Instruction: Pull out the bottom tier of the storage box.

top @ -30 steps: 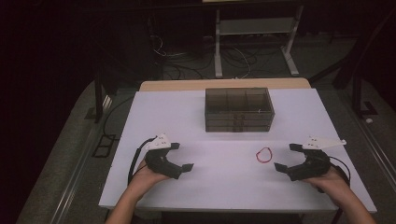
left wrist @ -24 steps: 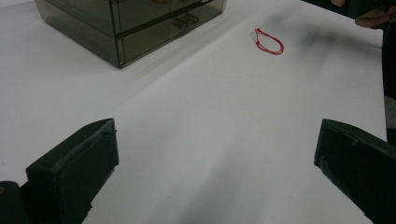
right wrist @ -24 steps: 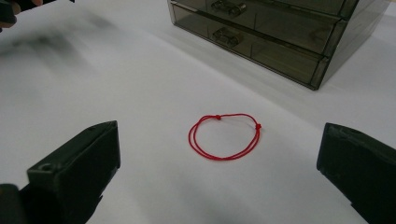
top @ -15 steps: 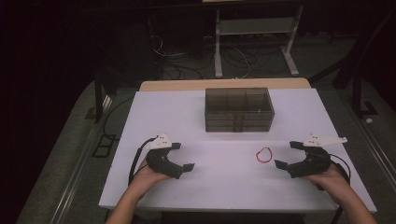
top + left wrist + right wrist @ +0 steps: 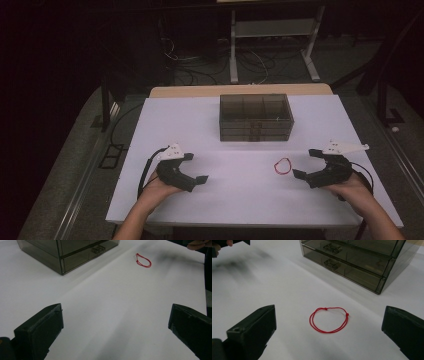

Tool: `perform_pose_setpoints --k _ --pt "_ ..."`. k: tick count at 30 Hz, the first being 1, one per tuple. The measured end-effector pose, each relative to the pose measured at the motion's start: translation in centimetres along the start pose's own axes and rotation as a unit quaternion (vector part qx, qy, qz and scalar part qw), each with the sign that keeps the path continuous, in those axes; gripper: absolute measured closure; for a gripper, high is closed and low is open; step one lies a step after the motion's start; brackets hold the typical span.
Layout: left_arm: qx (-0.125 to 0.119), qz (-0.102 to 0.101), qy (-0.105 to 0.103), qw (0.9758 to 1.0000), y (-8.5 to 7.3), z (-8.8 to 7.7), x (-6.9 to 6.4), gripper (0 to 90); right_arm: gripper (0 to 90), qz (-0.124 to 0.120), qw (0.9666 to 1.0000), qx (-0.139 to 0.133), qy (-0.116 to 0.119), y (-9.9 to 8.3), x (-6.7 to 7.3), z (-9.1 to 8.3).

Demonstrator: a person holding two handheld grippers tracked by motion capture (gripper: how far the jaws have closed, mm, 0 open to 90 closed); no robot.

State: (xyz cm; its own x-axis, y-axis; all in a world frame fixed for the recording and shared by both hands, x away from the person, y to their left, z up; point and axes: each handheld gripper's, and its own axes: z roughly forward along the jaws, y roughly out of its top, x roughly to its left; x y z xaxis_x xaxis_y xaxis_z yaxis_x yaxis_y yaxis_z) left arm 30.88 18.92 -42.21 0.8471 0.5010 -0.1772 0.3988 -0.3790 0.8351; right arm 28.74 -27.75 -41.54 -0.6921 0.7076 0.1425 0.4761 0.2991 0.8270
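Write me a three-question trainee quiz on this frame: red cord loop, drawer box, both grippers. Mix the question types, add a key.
1. True or false: the red cord loop lies flat on the white table, held by neither gripper.
2. Which gripper is nearer the loop? A) left gripper B) right gripper C) both equally near
3. Fill in: the drawers of the smoky plastic drawer box are all ____.

Key:
1. True. In the right gripper view the loop lies ahead of the open jaws, touching neither.
2. B. The high view shows the loop just left of the right gripper's jaw tips.
3. Shut. Both drawer fronts with handles sit flush in the right gripper view.
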Motion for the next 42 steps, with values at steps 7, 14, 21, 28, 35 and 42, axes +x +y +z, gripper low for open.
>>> perform_pose_setpoints --k 7,14,21,28,35,42 --pt "-0.002 -0.002 0.000 1.0000 0.0 -0.1 0.0 0.0 0.0 -0.001 1.0000 0.002 0.002 0.2 -0.1 0.4" --pt "-0.006 -0.005 -0.001 1.0000 0.0 -0.2 0.1 0.0 0.0 0.000 1.0000 0.008 0.003 0.4 -0.3 1.1" --pt "-0.008 -0.008 0.000 0.9999 0.0 -0.2 0.1 0.0 0.0 0.000 0.9999 0.014 0.001 0.7 -0.7 1.8" --pt "-0.009 -0.010 0.002 0.9999 0.0 -0.3 0.2 0.0 0.0 0.001 0.9999 0.015 0.003 1.1 -0.9 2.4" --pt "-0.010 -0.011 0.002 0.9999 0.0 -0.3 0.2 0.0 0.0 -0.003 0.9998 0.020 0.005 1.4 -0.9 2.8" --pt "-0.011 -0.011 0.002 0.9999 0.0 -0.4 0.2 0.0 0.0 -0.006 0.9998 0.021 0.004 2.1 -1.1 3.5"
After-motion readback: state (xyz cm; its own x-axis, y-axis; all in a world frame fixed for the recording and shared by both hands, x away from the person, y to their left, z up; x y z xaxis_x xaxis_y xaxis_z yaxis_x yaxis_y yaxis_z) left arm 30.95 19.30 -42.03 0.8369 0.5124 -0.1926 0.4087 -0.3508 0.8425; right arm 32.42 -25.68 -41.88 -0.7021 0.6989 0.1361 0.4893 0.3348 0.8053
